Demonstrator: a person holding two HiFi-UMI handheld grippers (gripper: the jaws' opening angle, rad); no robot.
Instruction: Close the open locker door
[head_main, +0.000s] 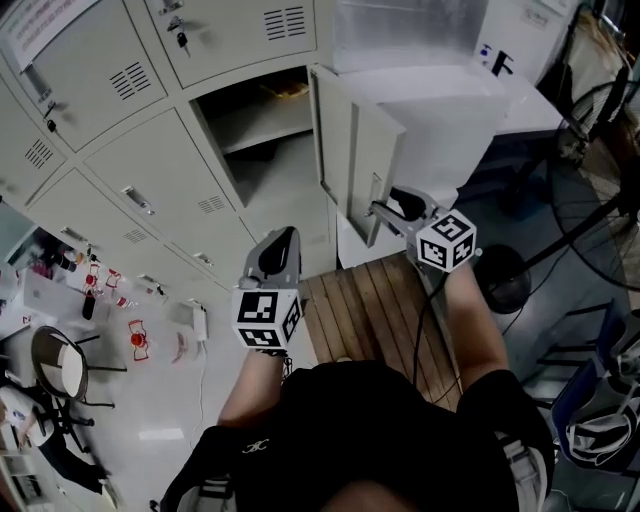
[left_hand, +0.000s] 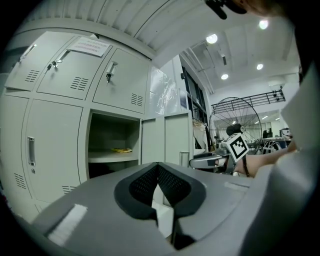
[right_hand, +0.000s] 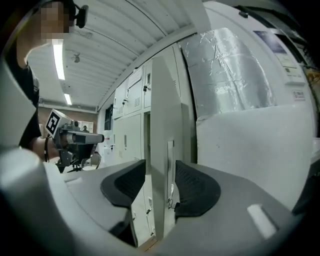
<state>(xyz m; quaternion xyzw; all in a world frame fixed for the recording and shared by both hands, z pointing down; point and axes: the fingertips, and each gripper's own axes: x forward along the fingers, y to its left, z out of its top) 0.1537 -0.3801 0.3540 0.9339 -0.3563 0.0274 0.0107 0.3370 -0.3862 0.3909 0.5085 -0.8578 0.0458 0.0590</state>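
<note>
My right tongs (right_hand: 160, 170) are spread astride the edge of the open door (right_hand: 165, 100), pads not pressing. My left tongs (left_hand: 158, 166) are pressed together, empty.

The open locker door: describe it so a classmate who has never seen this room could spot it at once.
Find the wall of grey lockers. One compartment gapes, showing a shelf; the open locker door stands swung out at its right edge. Every neighbouring door lies flush and shut.
</note>
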